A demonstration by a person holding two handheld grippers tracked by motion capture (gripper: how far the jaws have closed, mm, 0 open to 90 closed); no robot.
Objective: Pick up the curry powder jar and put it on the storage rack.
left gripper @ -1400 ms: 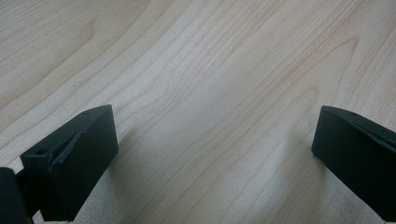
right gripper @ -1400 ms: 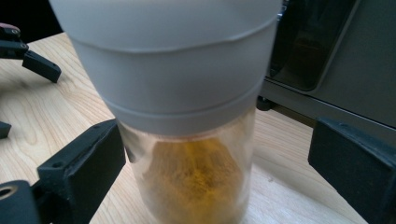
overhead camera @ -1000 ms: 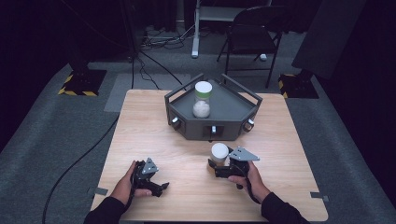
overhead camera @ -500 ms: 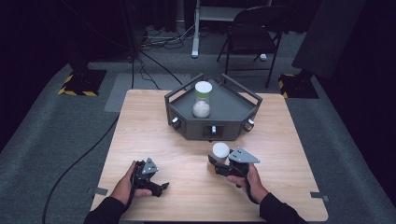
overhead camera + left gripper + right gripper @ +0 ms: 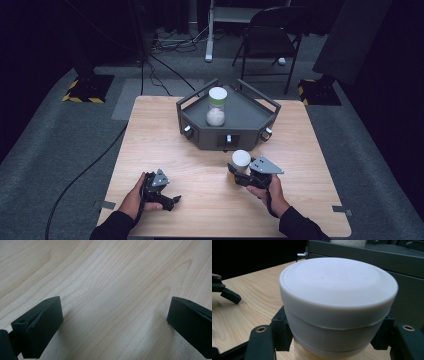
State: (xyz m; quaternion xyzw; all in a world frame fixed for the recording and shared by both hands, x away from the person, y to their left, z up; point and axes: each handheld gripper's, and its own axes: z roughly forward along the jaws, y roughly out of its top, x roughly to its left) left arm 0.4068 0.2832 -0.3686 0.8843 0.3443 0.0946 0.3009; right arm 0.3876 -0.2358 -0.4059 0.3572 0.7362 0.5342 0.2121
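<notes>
Table (image 5: 165, 145): pale wood, fine wavy grain, matt, smooth. Near jar's white lid (image 5: 337, 290): plastic, smooth, satin sheen; below it a clear wall, contents pale yellowish. Far jar (image 5: 217, 105): clear glossy wall, white lid, white grainy fill. Tray (image 5: 250, 117): dark grey, matt, looks like metal or hard plastic; cannot tell which. Right gripper (image 5: 332, 340): matt black plastic jaws, brass-coloured inserts. Left gripper (image 5: 113, 322): same matt black plastic. Floor: grey carpet, rough.

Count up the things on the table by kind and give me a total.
White-lidded jars: 2, one in the tray, one clamped by the right gripper
Dark tray: 1
Handheld grippers: 2, left gripper, right gripper
Total: 5
</notes>
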